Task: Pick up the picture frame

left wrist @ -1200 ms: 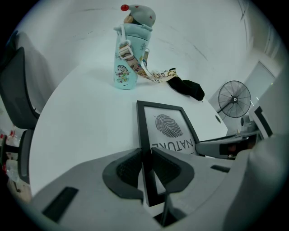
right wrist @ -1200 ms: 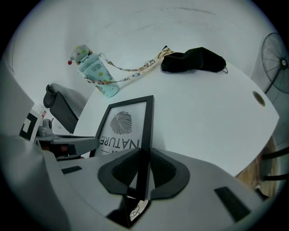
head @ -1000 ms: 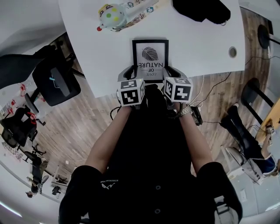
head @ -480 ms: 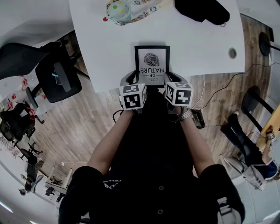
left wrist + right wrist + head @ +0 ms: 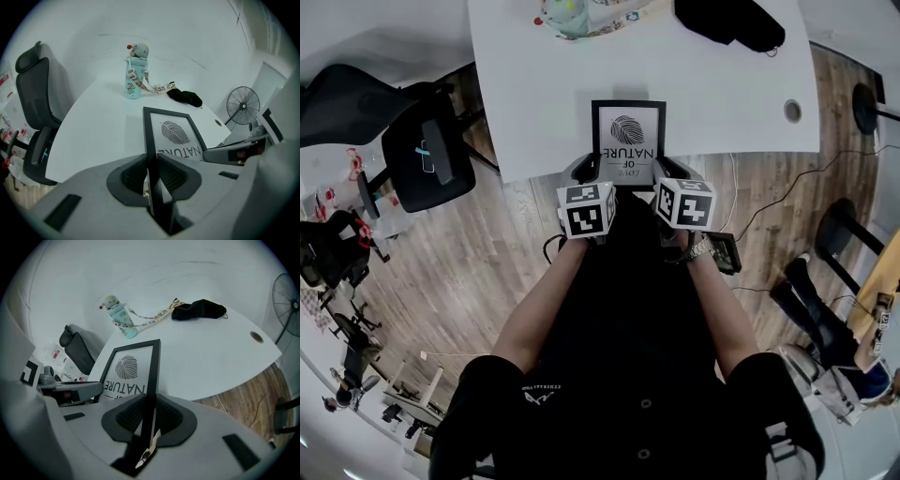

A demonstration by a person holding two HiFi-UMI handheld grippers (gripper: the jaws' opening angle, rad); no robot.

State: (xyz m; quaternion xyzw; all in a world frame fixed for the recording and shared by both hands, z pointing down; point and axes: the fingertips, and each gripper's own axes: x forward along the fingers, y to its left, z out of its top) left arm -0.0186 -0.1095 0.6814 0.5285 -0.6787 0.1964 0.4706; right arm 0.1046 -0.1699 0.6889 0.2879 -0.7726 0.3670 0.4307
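The white table (image 5: 544, 94) fills the top of the head view, and we stand at its 6 o'clock edge. A black office chair (image 5: 422, 164) sits on the wood floor at 9 o'clock from our work.

The picture frame (image 5: 628, 142) is black-edged, with a leaf print and the word NATURE. It lies straight ahead at 12 o'clock, over the near part of the table, and its near edge reaches the table's rim. We hold it at both near corners. The left gripper (image 5: 586, 169) is at its 7 o'clock corner and the right gripper (image 5: 667, 169) at its 5 o'clock corner.

In the left gripper view the left gripper's (image 5: 152, 176) jaws are pinched onto the frame's (image 5: 173, 133) left rail, with the black moulding running up between the ribbed pads. In the right gripper view the right gripper's (image 5: 147, 418) jaws are clamped the same way on the frame's (image 5: 129, 369) right rail.

So the grasp is done on both sides. We judge the lift has begun: the far edge seems to stand a little off the tabletop and a thin shadow shows beyond it, though we cannot be sure the frame is fully clear. What is left is to raise it well away from the table, keeping both sides level.

A black pouch (image 5: 731, 23) lies at 1 o'clock from the frame and a small toy-topped bottle (image 5: 133, 79) at 11 o'clock, both well apart from it.
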